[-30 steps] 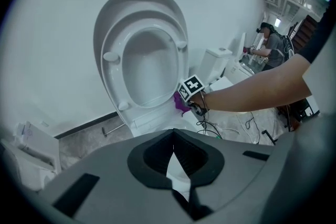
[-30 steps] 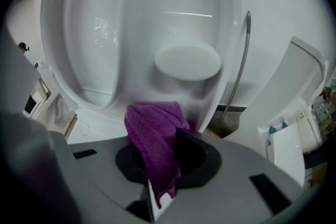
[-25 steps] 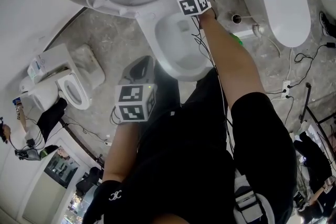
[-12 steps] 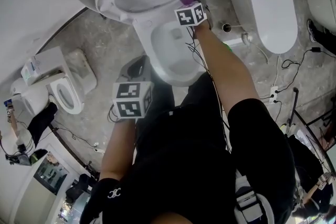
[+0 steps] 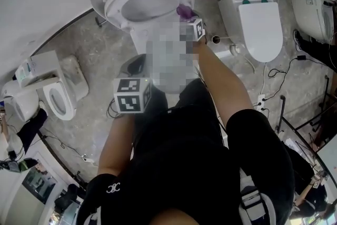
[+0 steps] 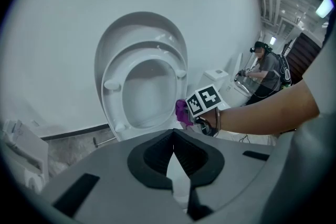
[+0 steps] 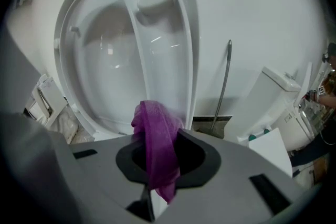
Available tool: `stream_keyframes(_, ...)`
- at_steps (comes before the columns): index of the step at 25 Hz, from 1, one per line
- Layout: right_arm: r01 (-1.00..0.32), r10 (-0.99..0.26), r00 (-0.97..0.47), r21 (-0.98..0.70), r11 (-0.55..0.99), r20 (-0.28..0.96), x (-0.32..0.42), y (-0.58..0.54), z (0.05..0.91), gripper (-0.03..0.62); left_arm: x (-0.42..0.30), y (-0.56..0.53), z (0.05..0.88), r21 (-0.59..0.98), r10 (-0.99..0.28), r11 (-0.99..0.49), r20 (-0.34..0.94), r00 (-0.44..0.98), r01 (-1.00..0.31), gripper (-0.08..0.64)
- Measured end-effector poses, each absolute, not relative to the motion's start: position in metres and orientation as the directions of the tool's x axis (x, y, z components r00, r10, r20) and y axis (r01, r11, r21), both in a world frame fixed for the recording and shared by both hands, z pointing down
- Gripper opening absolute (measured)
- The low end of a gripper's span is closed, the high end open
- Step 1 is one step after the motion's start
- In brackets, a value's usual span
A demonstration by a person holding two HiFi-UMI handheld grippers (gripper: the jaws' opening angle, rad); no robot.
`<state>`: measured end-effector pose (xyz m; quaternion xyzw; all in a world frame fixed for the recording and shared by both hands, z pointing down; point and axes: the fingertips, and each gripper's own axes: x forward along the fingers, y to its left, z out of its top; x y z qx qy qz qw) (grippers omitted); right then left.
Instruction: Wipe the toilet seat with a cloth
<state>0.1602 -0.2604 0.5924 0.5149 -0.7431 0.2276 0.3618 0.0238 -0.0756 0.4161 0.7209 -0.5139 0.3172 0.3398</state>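
Cloth (image 7: 156, 144): purple, thin, gauzy weave, bunched into hanging folds. Pinched between closed jaws of right gripper (image 7: 150, 168), loose tail drooping below. Held just beside lower edge of raised white toilet seat (image 7: 157, 50); contact not discernible. Left gripper (image 6: 173, 155): jaws fully together, nothing between, aimed at same seat.

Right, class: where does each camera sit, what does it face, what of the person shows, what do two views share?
Head view: on the head, looking down at raised toilet seat; arms, legs show.
Left gripper view: behind shut left gripper, facing seat; right forearm shows.
Right gripper view: behind right gripper clamping purple cloth, facing seat; no body.
Shared: seat and cloth.
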Motion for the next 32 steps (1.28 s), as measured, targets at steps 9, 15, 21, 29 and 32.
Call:
stream_keyframes(9,-0.94,-0.554,-0.151,0.054,0.336,0.819,0.164,-0.288,0.578,0.063,0.012,-0.081,0.408,0.178,-0.542,-0.224,0.794,0.275,-0.958,0.006)
stream_keyframes(15,-0.944,-0.518,-0.131,0.052,0.325,0.845,0.157,-0.284,0.599,0.062,-0.001,-0.067,0.419,0.182,-0.539,-0.189,0.802,0.257,-0.965,0.006)
stream_keyframes(21,-0.95,-0.566,-0.119,0.071,0.303,0.816,0.156,-0.285,0.573,0.061,-0.007,-0.051,0.418,0.203,-0.546,-0.172,0.795,0.265,-0.964,0.006)
stream_keyframes(29,-0.933,-0.622,-0.148,0.1,0.345,0.769,0.146,-0.292,0.515,0.062,-0.011,-0.055,0.39,0.218,-0.596,-0.186,0.751,0.286,-0.958,0.006)
stream_keyframes(32,-0.924,-0.645,-0.164,0.113,0.365,0.746,0.143,-0.293,0.49,0.061,-0.01,-0.054,0.384,0.222,-0.601,-0.198,0.742,0.297,-0.955,0.006)
